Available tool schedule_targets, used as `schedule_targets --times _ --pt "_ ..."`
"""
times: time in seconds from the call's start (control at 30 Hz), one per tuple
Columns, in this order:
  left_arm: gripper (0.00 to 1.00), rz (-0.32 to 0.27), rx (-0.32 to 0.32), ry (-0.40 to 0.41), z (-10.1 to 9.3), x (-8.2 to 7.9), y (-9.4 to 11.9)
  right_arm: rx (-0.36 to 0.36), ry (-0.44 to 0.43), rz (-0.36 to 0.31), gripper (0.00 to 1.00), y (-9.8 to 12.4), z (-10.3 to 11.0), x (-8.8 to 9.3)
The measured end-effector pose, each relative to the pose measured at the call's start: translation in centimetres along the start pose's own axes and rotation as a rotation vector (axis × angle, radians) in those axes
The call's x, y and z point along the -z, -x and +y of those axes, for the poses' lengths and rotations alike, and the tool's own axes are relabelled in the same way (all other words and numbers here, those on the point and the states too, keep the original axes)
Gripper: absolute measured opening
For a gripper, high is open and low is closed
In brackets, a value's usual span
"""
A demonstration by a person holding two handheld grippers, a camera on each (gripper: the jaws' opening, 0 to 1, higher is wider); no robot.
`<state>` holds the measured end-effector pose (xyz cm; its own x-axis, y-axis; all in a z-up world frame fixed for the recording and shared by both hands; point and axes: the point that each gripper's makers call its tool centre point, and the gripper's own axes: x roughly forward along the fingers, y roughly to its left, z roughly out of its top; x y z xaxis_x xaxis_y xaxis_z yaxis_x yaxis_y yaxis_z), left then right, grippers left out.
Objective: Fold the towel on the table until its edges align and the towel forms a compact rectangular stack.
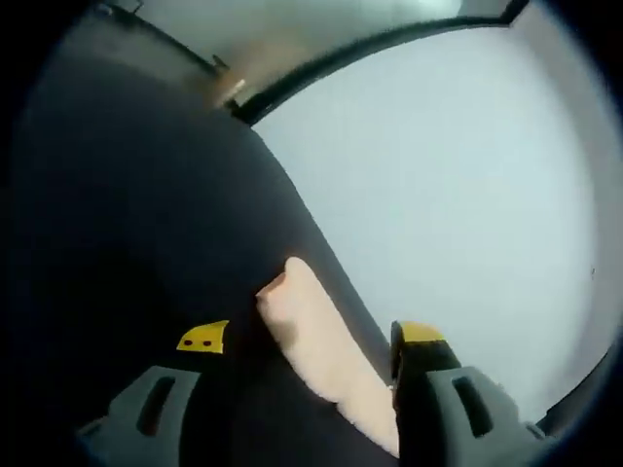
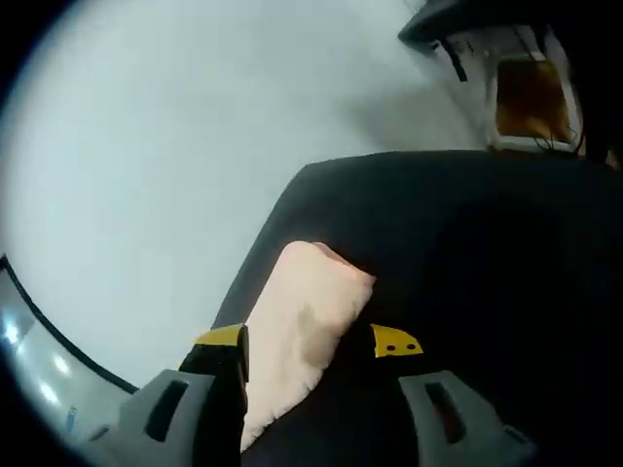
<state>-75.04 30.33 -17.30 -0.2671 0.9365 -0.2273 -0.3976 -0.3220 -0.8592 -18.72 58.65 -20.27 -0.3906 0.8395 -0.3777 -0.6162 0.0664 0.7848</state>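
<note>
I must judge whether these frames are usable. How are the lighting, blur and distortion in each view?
Left gripper view: soft and blurred; the white table is overexposed, the dark cloth lacks detail, fisheye bends the table edge. Right gripper view: also blurred; the table glares, and the pale towel between the fingers shows little texture.

I see both round views soft and slightly blurred, with strong fisheye bending toward the edges. Even, diffuse light washes the pale white desk (image 1: pixel 467 195) almost featureless, without hard shadows. The large dark cloth (image 2: pixel 467 253) swallows detail, reading nearly black. In the right gripper view, faint glare streaks the lower-left edge.
</note>
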Motion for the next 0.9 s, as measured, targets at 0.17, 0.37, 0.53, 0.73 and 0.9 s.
schedule_targets --times 0.17,0.37,0.53,0.73,0.9 --pt "0.7 0.048 -0.041 0.025 0.7 0.9 -3.2 -0.003 -0.061 -0.023 0.44 -0.5 0.1 -0.4" --pt "0.42 0.107 -0.146 -0.086 2.3 0.9 -7.2 0.02 -0.069 -0.042 0.4 -2.4 0.3 -1.1" --pt "0.12 0.062 -0.162 -0.152 4.1 -0.4 -8.9 0.084 0.047 -0.044 0.23 -4.4 -0.8 -1.8" --pt "0.08 -0.013 -0.053 -0.119 3.1 -1.0 -7.8 0.033 -0.061 -0.097 0.01 -4.5 -1.5 -3.1" --pt "0.08 -0.014 -0.029 -0.164 2.8 -0.4 -7.4 0.003 -0.039 -0.176 0.01 -4.2 -0.1 -3.8"
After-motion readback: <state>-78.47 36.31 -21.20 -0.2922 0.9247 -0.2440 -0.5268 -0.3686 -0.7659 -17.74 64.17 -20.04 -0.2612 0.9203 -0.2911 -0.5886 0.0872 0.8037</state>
